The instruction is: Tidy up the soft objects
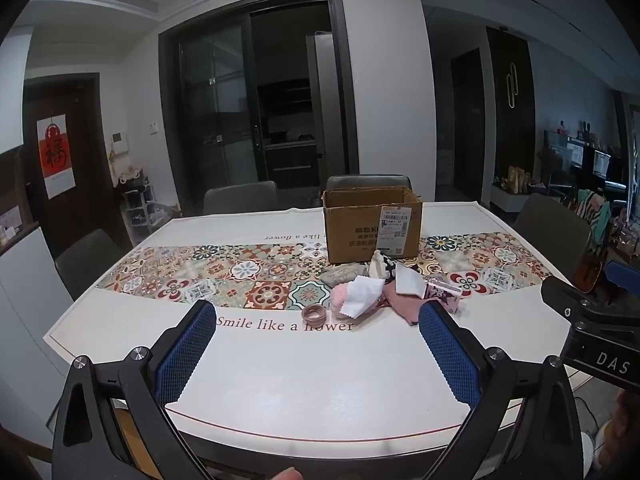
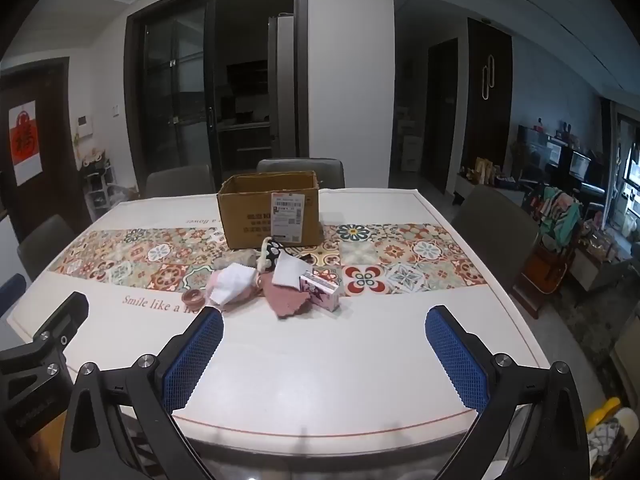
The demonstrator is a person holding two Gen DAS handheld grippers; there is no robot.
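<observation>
A heap of soft cloths lies mid-table: a white cloth [image 1: 362, 294] [image 2: 234, 282] over a light pink piece [image 1: 340, 298], a dusty-pink cloth [image 1: 400, 302] [image 2: 286, 298], a second white cloth [image 1: 410, 282] [image 2: 289, 271], a black-and-white patterned piece [image 1: 380, 264] [image 2: 272, 252] and a grey one [image 1: 344, 274] [image 2: 240, 258]. Behind the heap stands an open cardboard box [image 1: 372, 226] [image 2: 272, 210]. My left gripper [image 1: 318, 322] and my right gripper [image 2: 324, 326] hover over the near table edge, both open and empty, short of the heap.
A small pink box [image 2: 320, 290] [image 1: 444, 294] lies right of the cloths, and a small round brownish dish [image 1: 314, 313] [image 2: 193, 297] left of them. The white table [image 1: 280, 380] carries a patterned runner [image 2: 400, 264]. Chairs stand around it.
</observation>
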